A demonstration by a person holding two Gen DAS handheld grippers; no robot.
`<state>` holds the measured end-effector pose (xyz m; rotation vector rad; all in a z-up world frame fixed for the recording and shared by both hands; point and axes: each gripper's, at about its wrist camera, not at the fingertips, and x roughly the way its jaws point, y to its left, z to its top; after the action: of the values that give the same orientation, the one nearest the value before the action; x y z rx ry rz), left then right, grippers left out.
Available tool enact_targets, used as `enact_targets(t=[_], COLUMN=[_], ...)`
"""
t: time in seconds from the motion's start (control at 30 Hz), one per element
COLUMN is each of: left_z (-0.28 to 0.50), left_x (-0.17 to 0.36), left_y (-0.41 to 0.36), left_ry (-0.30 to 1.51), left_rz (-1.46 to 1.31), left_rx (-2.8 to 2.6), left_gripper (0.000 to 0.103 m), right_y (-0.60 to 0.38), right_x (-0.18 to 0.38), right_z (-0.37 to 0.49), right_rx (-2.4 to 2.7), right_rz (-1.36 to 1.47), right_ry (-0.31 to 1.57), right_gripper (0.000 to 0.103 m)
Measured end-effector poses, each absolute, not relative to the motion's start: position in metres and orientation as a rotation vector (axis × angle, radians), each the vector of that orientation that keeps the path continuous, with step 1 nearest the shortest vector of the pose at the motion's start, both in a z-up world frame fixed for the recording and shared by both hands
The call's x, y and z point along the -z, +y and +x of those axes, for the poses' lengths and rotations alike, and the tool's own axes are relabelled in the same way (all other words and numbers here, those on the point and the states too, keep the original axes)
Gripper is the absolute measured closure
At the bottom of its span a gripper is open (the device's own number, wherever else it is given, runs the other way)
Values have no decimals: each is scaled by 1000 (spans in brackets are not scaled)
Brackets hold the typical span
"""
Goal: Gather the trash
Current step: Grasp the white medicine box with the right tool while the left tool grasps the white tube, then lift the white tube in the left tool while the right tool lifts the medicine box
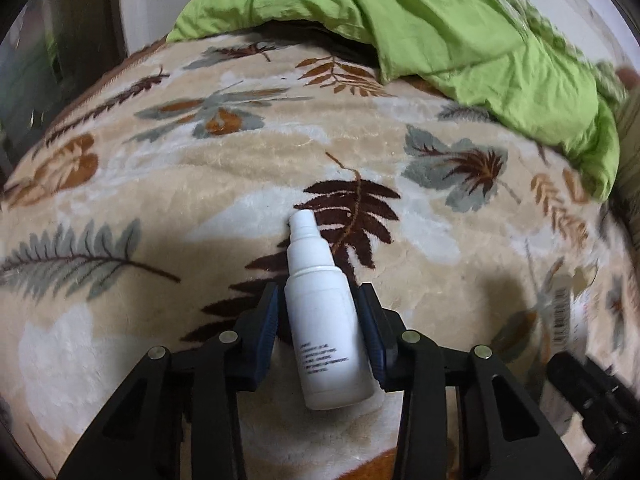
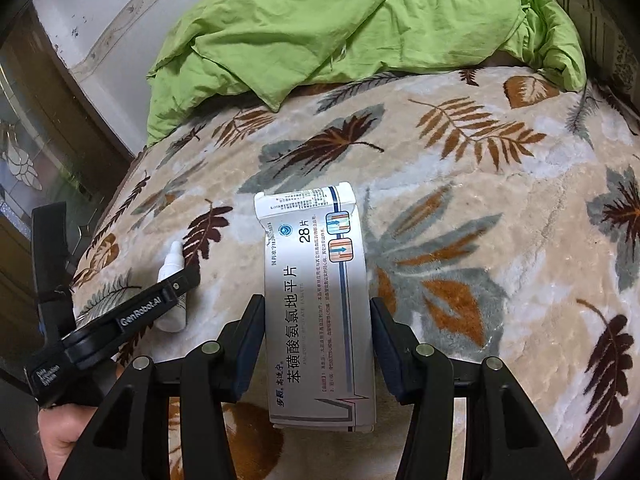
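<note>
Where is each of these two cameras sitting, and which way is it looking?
Left wrist: sits on the left gripper, looking forward along its fingers at a white spray bottle between them on a leaf-print blanket.
Right wrist: sits on the right gripper, fingers either side of a medicine box; the person's left hand shows.
Shared: bottle, box, blanket, green quilt.

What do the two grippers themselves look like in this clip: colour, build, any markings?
Both are matte black plastic. The left gripper and right gripper each have angular arms with triangular cut-outs, round silver pins at the joints and dark blue ribbed pads. In the right view, the left gripper's side reads "GenRobot.AI" in white. No cables show.
</note>
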<state>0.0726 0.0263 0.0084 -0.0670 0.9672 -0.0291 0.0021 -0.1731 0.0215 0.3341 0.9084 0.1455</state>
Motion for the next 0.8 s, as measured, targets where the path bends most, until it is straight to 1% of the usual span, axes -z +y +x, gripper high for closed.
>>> enact_targets(t=[0.23,0.4,0.53,0.57,0.63,0.7,0.77,0.8], left_z=[74,74,74,73,72,71,71,70], left_x=[-6,-4,-5,-5,-6,-7,-8,-8], left_y=[24,21,21,21,20,22,25,26], left_ry=[964,962,955,952,946,941,935,932], left_rz=[-52,-31,-26,-24,-15,-22,-33,-38], left_rx=[38,54,59,58,51,47,39,40], left_gripper=[63,57,57,58,62,70,74,74], right_y=[-171,-174,-171,-170,-168,-168,-167,-167], right_x=[-17,-4,-1,0,1,1,1,1], right_z=[15,20,21,22,22,22,23,23], right_rx=[-103,-92,-84,-82,-81,-79,-75,-72], right_rz=[251,239,214,209,195,191,185,182], right_ry=[922,965,971,974,975,974,975,974], right_gripper=[47,47,47,47,47,46,46,46])
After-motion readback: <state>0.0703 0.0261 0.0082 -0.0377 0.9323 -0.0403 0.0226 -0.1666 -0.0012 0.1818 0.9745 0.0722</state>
